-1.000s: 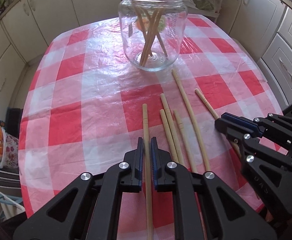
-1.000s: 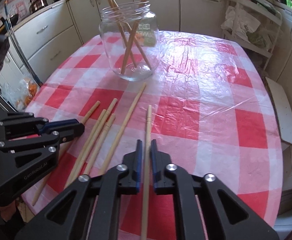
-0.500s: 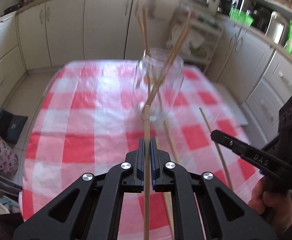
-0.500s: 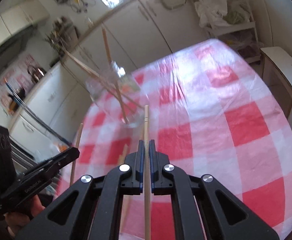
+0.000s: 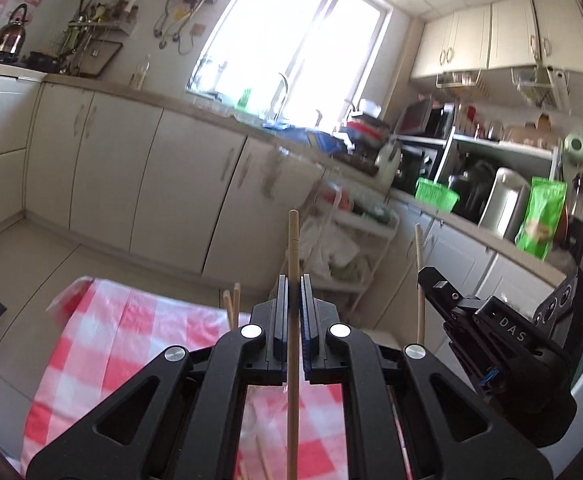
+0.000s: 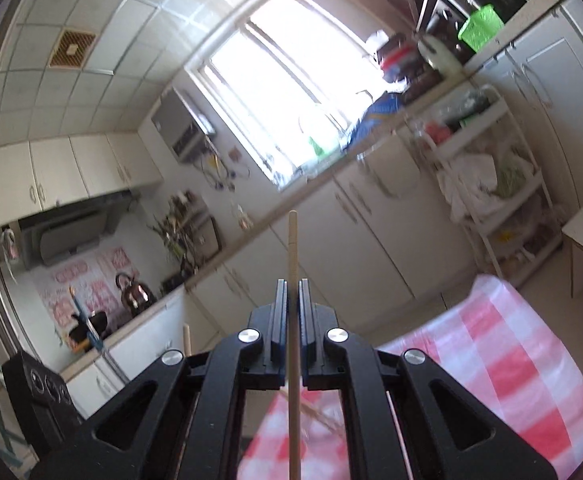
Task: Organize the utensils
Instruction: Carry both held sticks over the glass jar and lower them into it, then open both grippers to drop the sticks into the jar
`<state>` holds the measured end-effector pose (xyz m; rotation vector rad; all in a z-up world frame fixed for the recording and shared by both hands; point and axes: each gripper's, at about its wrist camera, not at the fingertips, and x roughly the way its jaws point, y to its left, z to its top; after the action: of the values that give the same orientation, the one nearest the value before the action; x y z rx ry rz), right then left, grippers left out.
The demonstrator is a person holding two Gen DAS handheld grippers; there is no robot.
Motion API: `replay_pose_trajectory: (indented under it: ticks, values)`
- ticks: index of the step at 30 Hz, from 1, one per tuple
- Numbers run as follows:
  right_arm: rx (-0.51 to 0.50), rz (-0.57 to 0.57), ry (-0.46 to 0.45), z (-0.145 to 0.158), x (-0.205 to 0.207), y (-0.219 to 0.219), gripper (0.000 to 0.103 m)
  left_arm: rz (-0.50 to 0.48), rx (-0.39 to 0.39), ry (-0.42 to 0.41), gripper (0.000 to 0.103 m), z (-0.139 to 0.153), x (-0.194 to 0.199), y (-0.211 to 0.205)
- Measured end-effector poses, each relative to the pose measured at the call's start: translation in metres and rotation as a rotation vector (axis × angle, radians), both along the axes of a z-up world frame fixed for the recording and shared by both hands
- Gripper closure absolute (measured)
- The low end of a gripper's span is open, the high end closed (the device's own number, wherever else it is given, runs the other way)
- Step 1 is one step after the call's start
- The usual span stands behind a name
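**Q:** So, how far along is it?

**A:** Midway, I'd judge. The left gripper (image 5: 292, 300) is clamped on one chopstick (image 5: 293, 248); the right gripper (image 6: 290, 304) is clamped on another chopstick (image 6: 292, 252). Both are lifted above the checked tablecloth (image 5: 103, 352), pointing up. More sticks (image 5: 233, 304) poke up below; they still need delivering.

**Q:** Their look?

**A:** Pale, slender wooden rods, blunt-ended.

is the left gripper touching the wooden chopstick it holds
Touching: the left wrist view shows the left gripper shut on the wooden chopstick, both pads pressed against it.
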<state>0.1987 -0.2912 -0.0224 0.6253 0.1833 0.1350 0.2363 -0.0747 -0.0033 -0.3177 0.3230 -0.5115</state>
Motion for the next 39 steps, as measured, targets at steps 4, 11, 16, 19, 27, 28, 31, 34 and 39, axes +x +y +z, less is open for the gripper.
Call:
replay_pose_trajectory:
  ticks: [4, 11, 16, 19, 27, 28, 31, 34, 39]
  values:
    - [-0.024, -0.032, -0.061, 0.010, 0.022, 0.008, 0.097, 0.023, -0.042, -0.047, 0.098, 0.008, 0.018, -0.005]
    - [-0.067, -0.030, -0.079, -0.006, 0.058, 0.020, 0.097, 0.066, -0.067, -0.108, 0.098, 0.006, 0.046, -0.008]
    - [-0.088, -0.030, -0.070, -0.027, 0.073, 0.023, 0.097, 0.107, -0.095, -0.123, 0.098, -0.005, 0.069, -0.009]
    - [-0.096, -0.033, -0.059, -0.037, 0.079, 0.021, 0.097, 0.131, -0.109, -0.125, 0.098, -0.014, 0.079, -0.011]
    - [-0.141, -0.034, -0.054, -0.054, 0.087, 0.025, 0.097, 0.171, -0.091, -0.175, 0.098, -0.032, 0.085, -0.019]
    - [-0.143, -0.032, -0.053, -0.055, 0.087, 0.026, 0.097, 0.169, -0.084, -0.179, 0.098, -0.035, 0.085, -0.021]
    - [-0.147, -0.029, -0.049, -0.060, 0.088, 0.027, 0.097, 0.166, -0.066, -0.188, 0.098, -0.041, 0.085, -0.026]
    - [-0.153, -0.023, -0.039, -0.065, 0.087, 0.030, 0.097, 0.159, -0.045, -0.192, 0.098, -0.049, 0.080, -0.030]
    - [-0.161, -0.024, -0.028, -0.065, 0.080, 0.034, 0.097, 0.144, -0.007, -0.186, 0.098, -0.057, 0.071, -0.030]
